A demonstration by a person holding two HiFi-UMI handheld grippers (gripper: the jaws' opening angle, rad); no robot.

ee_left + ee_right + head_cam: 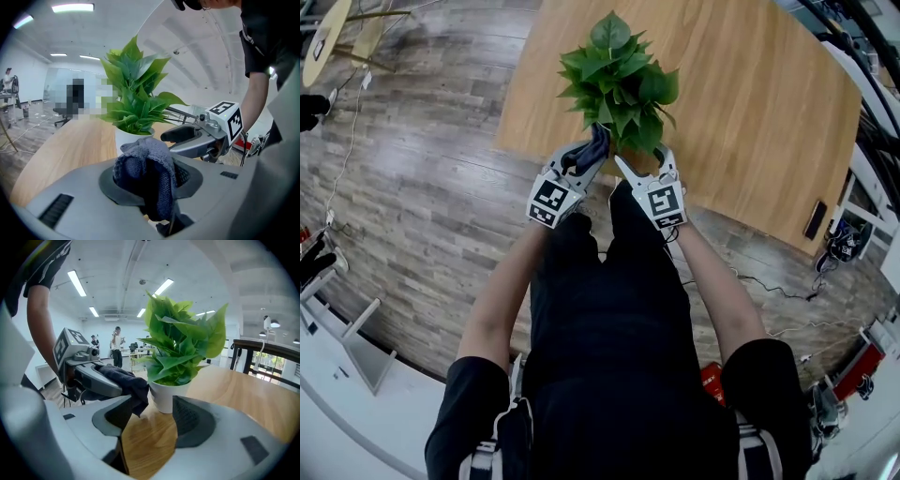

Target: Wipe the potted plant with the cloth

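Cloth, dark grey and knitted (pixel 147 171), is clamped in the left tool (pixel 589 155), just beside the green leafy plant in a white pot (pixel 174 357); the right tool (pixel 152 420) gapes empty before that plant on the light wooden surface (pixel 741 103).

One potted plant (pixel 619 80) on one wooden table (pixel 750 112); one dark cloth (pixel 145 176); two tools, the left gripper (pixel 592 150) and the right gripper (pixel 645 161); one person (pixel 609 356) in black holding both.
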